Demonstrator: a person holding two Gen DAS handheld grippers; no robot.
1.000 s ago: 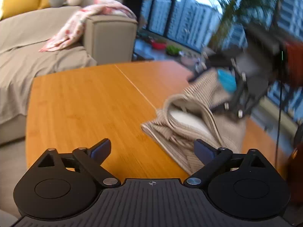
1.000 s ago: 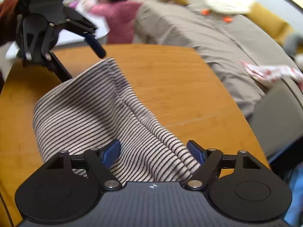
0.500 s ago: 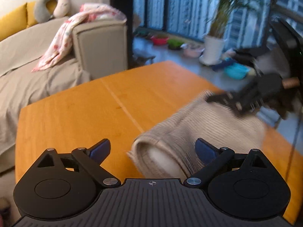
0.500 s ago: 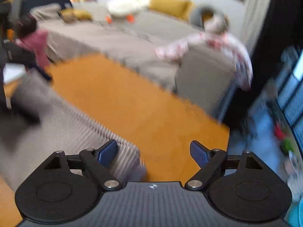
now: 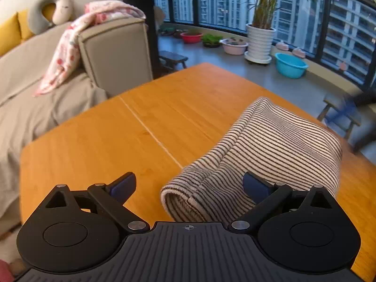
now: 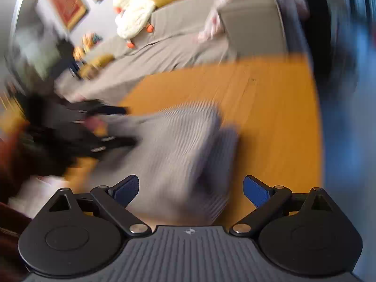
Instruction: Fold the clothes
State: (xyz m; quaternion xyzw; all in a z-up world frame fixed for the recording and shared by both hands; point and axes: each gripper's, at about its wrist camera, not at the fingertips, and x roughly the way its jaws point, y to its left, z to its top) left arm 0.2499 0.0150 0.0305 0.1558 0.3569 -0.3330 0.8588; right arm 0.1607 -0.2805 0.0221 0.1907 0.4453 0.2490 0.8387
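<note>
A striped beige-and-dark garment [image 5: 265,157] lies folded on the orange wooden table [image 5: 117,141], its rolled edge just ahead of my left gripper [image 5: 189,185]. The left gripper is open and empty; its right finger sits over the cloth. In the blurred right wrist view the same garment [image 6: 178,145] lies ahead of my right gripper [image 6: 190,188], which is open and empty. The left gripper [image 6: 94,127] shows there as a dark blur at the garment's left side.
A grey sofa [image 5: 112,54] with a pink blanket [image 5: 70,44] stands beyond the table's far edge. A potted plant [image 5: 259,40], basins [image 5: 290,64] and a stool [image 5: 340,117] stand by the windows on the right.
The garment has dropped flat onto the table as a folded stack. My right gripper has let go and swung away to view it from the side. My left gripper stays open.
</note>
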